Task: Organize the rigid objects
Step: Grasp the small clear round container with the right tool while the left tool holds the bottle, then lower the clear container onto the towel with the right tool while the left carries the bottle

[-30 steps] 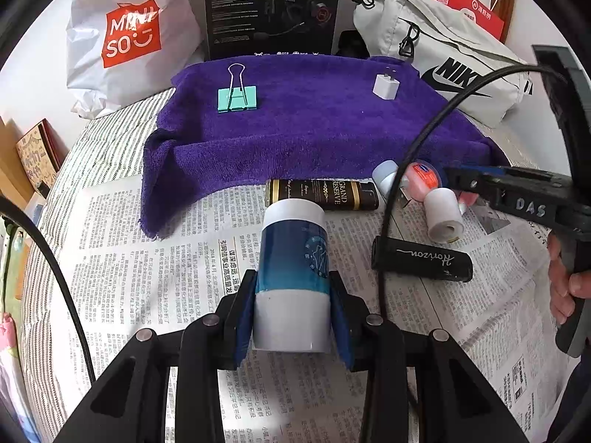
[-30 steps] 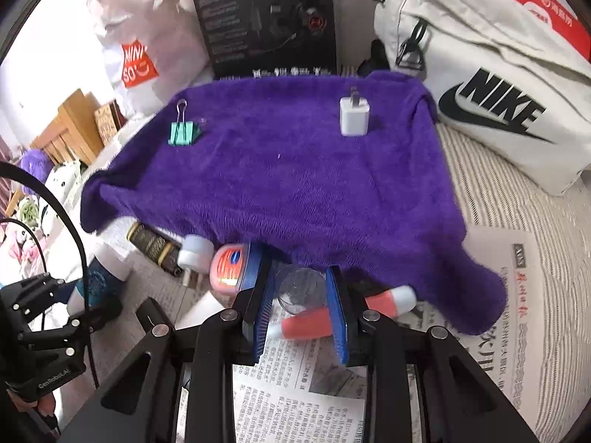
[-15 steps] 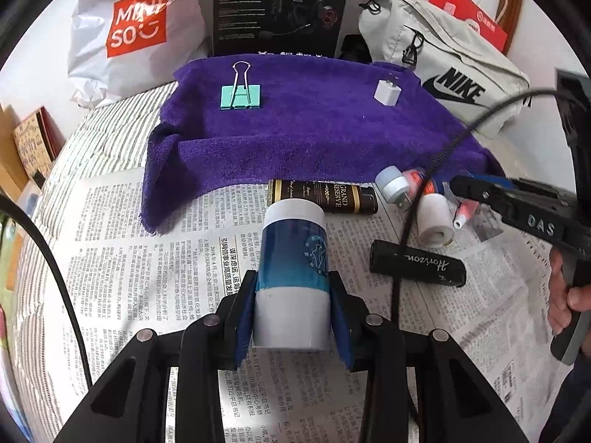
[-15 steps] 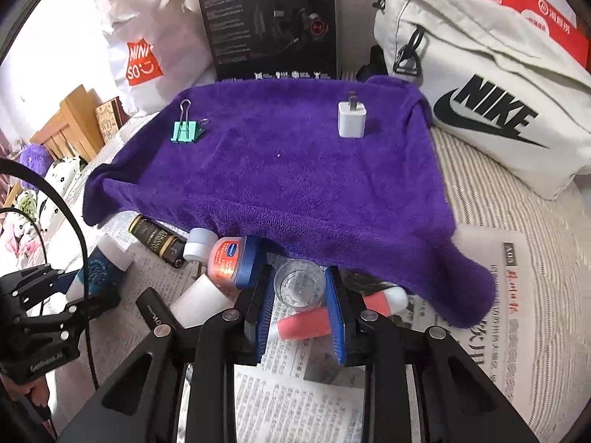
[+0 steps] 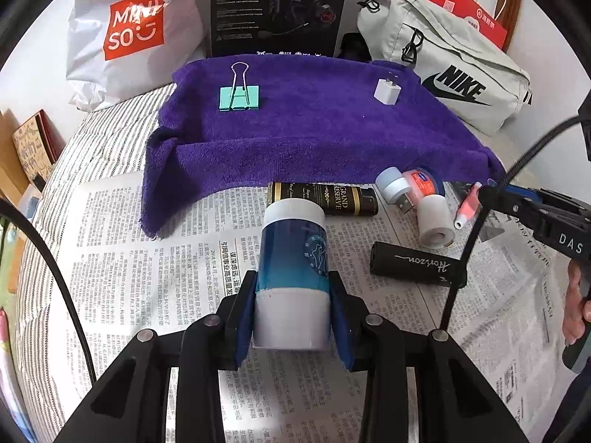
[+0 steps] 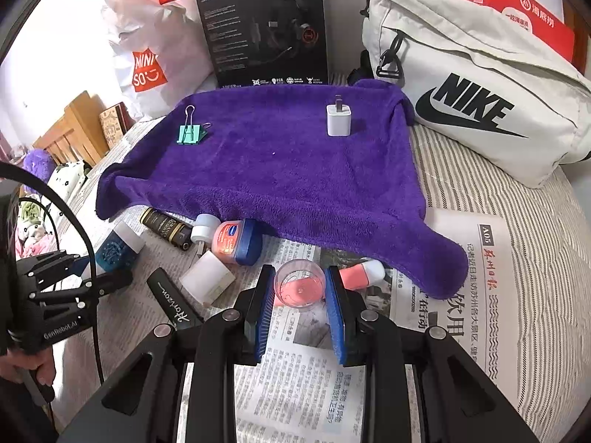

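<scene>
Left tool [image 5: 291, 317]: jaws closed on the lower white part of a blue-and-white bottle [image 5: 291, 277], blue pads flat against its two sides. Bottle sits low centre of the left wrist view, tilted away from the camera, over the newspaper [image 5: 147, 258].
Right tool [image 6: 300, 308]: jaws closed on a small clear cup [image 6: 300, 284], pads on opposite sides of its wall, low centre of the right wrist view. Pink seen through the cup looks like the pink tube [image 6: 364, 273] lying behind and beneath it.
Surface: striped bed, not a bench; soft footing, so upright things may topple.
Target, judged: purple towel [image 6: 295, 184] across mid frame, carrying a green binder clip [image 6: 190, 134] at its upper left and a white charger plug [image 6: 338, 120] at upper right. Middle and near edge are bare.
Still loose on the paper: Vaseline jar [image 6: 236, 240], black-and-gold tube [image 6: 166, 227], black Horizon stick [image 5: 417, 267], white cap [image 5: 436, 221], all crowded along the towel's near hem.
Doing it well: carry the cup clear of the pink tube before moving it towards the towel. Keep the squeeze light, since a thin wall could flex or pop out.
Bottle: grip is low on a tall body, so it may pivot; set it down gently, well apart from the clip.
Cables: black leads cross both views; keep the two tools from crossing paths.
</scene>
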The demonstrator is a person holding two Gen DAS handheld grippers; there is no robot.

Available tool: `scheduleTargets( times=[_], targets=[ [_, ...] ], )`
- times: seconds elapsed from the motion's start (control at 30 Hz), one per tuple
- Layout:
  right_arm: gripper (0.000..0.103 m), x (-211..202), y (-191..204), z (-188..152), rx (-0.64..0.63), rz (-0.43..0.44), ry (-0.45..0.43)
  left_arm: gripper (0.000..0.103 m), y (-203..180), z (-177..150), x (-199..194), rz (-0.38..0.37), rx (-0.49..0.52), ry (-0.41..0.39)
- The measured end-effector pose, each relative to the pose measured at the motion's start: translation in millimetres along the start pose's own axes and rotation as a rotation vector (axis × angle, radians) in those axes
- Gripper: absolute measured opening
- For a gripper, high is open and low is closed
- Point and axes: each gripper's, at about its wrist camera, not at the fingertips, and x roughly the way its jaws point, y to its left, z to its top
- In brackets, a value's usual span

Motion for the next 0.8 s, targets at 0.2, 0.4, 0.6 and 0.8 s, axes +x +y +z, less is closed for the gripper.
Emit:
scheduleTargets(
  times=[0.2,0.4,0.6,0.8],
  targets=[
    [0.027,-5,-1,0,-0.005,0.004,-0.004,0.034,0,3,-12,0.004,-0.004,-0.007],
    [0.027,-14,-6,1,0.010,0.006,-0.016,0.034,2,6,-23,-0.003,-0.009,-0.024],
    [0.027,-19,-9,1,0.014,-0.003,-0.022,0.034,6,11,-32,-0.021,-0.018,-0.037],
    [0.027,-17,-12,5,0.014,-0.004,-0.015,0.034,9,22,-40,-0.037,-0.016,-0.047]
  ],
)
